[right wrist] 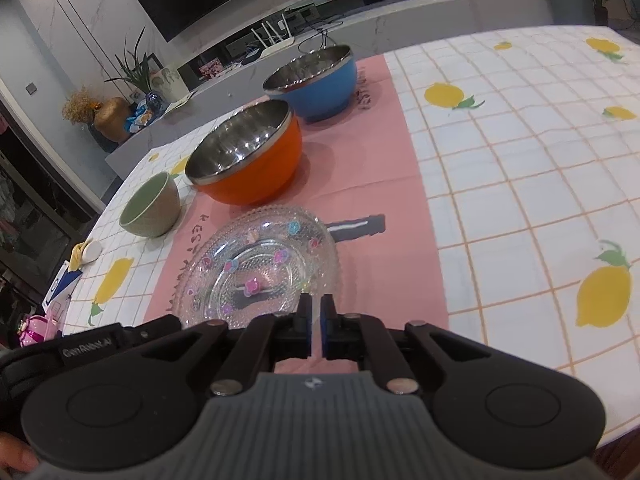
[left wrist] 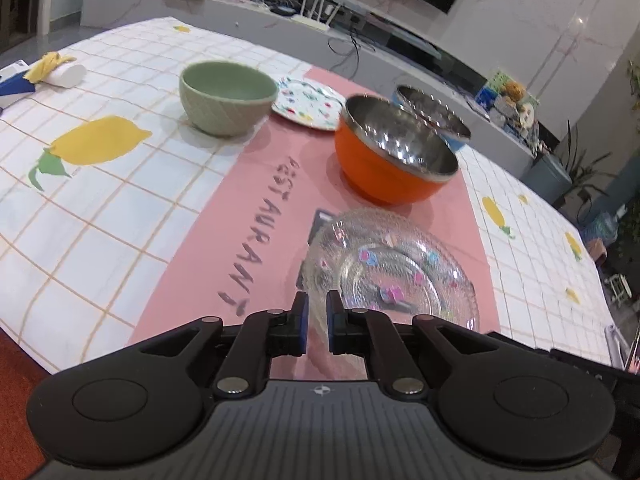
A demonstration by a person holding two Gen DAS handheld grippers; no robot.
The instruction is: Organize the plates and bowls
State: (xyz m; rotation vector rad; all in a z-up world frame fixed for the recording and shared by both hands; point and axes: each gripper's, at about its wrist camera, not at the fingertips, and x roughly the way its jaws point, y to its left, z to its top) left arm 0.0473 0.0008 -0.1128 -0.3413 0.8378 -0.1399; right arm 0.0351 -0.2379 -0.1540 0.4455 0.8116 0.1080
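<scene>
A clear glass plate (left wrist: 400,264) (right wrist: 260,268) with small coloured flowers lies on the pink mat (left wrist: 248,200), nearest to me. Behind it stands an orange steel-lined bowl (left wrist: 396,160) (right wrist: 248,156), with a blue steel-lined bowl (left wrist: 456,142) (right wrist: 316,76) farther back. To the left a green ceramic bowl (left wrist: 228,96) (right wrist: 150,208) sits beside a small patterned plate (left wrist: 308,102). My left gripper (left wrist: 316,304) is shut, its tips at the glass plate's near left rim. My right gripper (right wrist: 316,304) is shut at the near right rim. I cannot tell whether either touches the glass.
The lemon-print tablecloth (right wrist: 520,160) covers the table to the right of the mat. A white roll with a yellow cloth (left wrist: 60,72) and a blue box (left wrist: 16,84) lie at the far left. A low TV bench (left wrist: 360,28) runs behind the table.
</scene>
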